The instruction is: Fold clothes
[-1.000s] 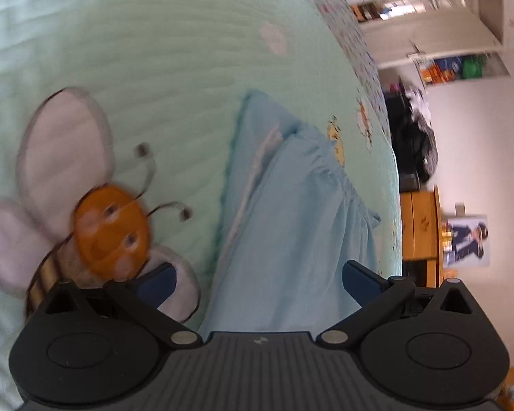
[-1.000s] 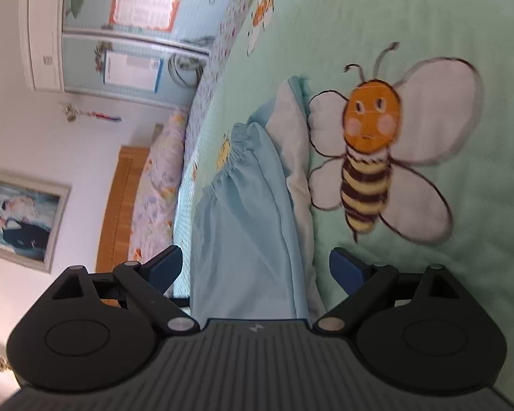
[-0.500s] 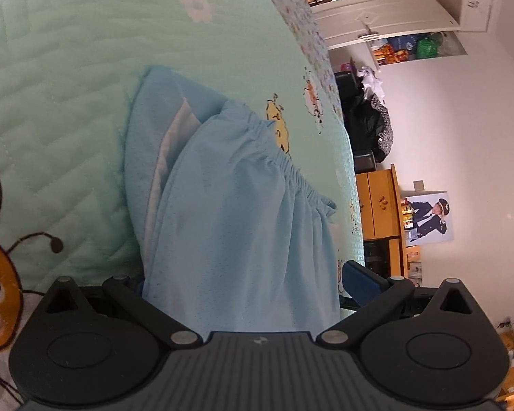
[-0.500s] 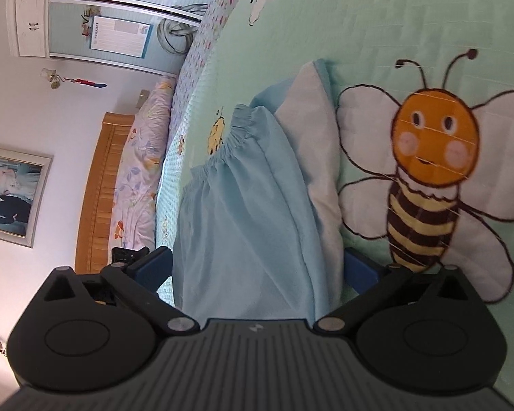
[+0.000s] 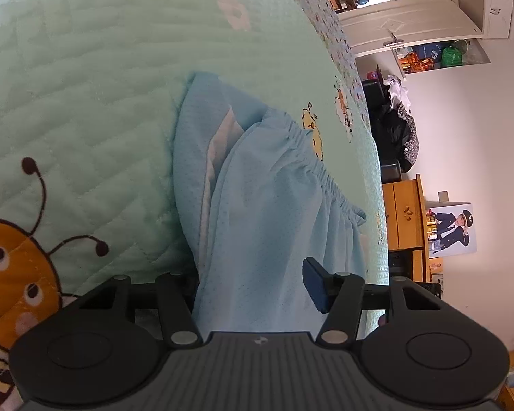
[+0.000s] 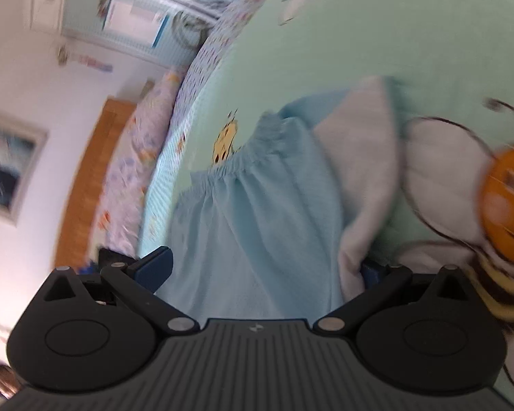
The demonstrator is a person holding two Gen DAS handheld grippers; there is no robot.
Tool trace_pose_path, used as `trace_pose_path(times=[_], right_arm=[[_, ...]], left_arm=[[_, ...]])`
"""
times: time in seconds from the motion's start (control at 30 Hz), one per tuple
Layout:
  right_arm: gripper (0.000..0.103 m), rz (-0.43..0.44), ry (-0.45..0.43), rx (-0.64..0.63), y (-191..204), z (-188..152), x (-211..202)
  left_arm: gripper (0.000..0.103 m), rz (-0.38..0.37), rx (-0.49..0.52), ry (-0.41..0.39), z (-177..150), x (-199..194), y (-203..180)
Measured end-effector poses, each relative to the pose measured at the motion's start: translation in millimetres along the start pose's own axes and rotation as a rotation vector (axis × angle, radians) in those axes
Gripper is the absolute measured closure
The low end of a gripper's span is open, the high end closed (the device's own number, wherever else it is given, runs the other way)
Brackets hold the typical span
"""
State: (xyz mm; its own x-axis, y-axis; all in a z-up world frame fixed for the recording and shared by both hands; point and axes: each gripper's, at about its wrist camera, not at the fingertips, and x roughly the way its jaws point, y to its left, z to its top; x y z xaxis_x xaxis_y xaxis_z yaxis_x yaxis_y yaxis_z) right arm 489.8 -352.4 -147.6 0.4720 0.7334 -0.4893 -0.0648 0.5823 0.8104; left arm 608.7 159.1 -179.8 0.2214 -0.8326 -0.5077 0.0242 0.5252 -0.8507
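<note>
Both tools moved onto shorts [image 5: 270, 205]; left tool [image 5: 253, 289] closing around hem, right tool [image 6: 267, 270] wide, straddling; next: pinch, lift, fold.

Left wrist view: close, angled down over the shorts [image 5: 274, 212] on the bed [image 5: 102, 85]. Right wrist view: likewise, blurred. Shared: shorts, bee print [image 5: 13, 270].

Light blue garment [image 5: 274, 212], thin dotted fabric, gathered elastic waistband [image 5: 318, 167] at 1 o'clock, white lining showing at 11. Lies bunched and partly folded on bed, near end draped toward camera.
</note>
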Motion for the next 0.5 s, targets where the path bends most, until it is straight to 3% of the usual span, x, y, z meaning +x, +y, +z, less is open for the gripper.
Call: trace_pose_path(times=[0.1, 0.13, 0.17, 0.2, 0.23, 0.5], right_arm=[[0.004, -0.035, -0.008, -0.095, 10, -8, 2], [0.011, -0.045, -0.020, -0.114, 10, -11, -1], [0.047, -0.061, -0.031, -0.118, 8, -14, -4], [0.093, -0.079, -0.036, -0.096, 2, -15, -5], [0.092, -0.096, -0.038, -0.063, -6, -17, -4], [0.093, -0.157, -0.107, -0.140, 11, -26, -15]], left_arm=[[0.046, -0.037, 0.006, 0.000, -1, 5, 1], [0.055, -0.049, 0.013, 0.001, -2, 7, 2], [0.064, -0.042, 0.019, 0.000, -2, 9, 4], [0.083, -0.025, 0.022, -0.004, -4, 12, 5], [0.093, -0.007, 0.029, -0.013, -6, 13, 7], [0.098, 0.029, 0.117, -0.139, -19, -6, -7]])
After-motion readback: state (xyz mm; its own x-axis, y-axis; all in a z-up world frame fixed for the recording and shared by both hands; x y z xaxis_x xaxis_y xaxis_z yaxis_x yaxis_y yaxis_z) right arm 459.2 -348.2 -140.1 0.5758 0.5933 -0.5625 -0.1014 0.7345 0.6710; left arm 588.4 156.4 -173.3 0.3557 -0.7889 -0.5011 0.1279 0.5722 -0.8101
